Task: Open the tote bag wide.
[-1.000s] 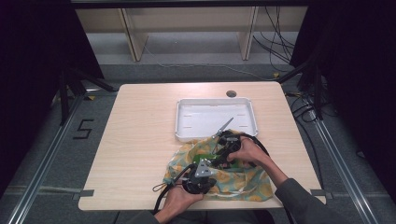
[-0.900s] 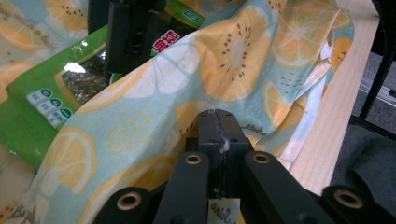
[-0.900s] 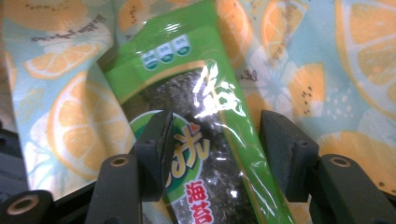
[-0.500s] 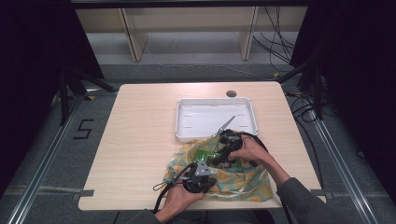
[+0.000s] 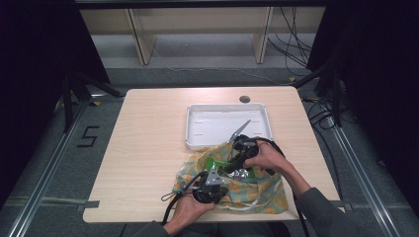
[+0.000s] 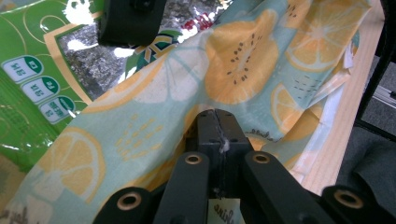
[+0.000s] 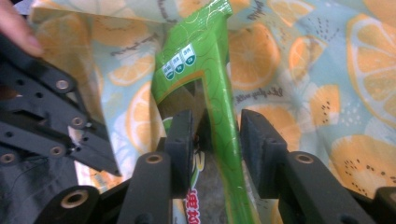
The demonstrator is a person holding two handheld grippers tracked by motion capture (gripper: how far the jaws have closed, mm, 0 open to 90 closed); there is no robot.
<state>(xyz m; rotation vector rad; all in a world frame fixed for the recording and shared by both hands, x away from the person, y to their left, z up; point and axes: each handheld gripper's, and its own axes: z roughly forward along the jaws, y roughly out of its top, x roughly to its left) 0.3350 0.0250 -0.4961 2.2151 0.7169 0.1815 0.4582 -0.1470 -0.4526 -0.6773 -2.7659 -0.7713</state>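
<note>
A cloth bag (image 5: pixel 257 190) printed with orange and lemon slices lies at the table's front edge. My left gripper (image 6: pixel 217 119) is shut on a fold of that bag (image 6: pixel 243 60); in the high view the left gripper (image 5: pixel 217 174) sits at the bag's left side. A glossy green snack packet (image 7: pixel 205 60) stands between the jaws of my right gripper (image 7: pixel 212 121), which is shut on it. From above, the right gripper (image 5: pixel 232 163) holds the packet (image 5: pixel 215 163) at the bag's mouth. The packet (image 6: pixel 28 93) also appears on the left of the left gripper view.
A white tray (image 5: pixel 193 129) stands just behind the bag, near the right hand. The wooden table (image 5: pixel 148 148) has free room on its left half. A round cable hole (image 5: pixel 244 98) sits at the table's back edge.
The right gripper has shifted slightly down toward the bag with the packet. The left gripper has stayed put on the cloth.
</note>
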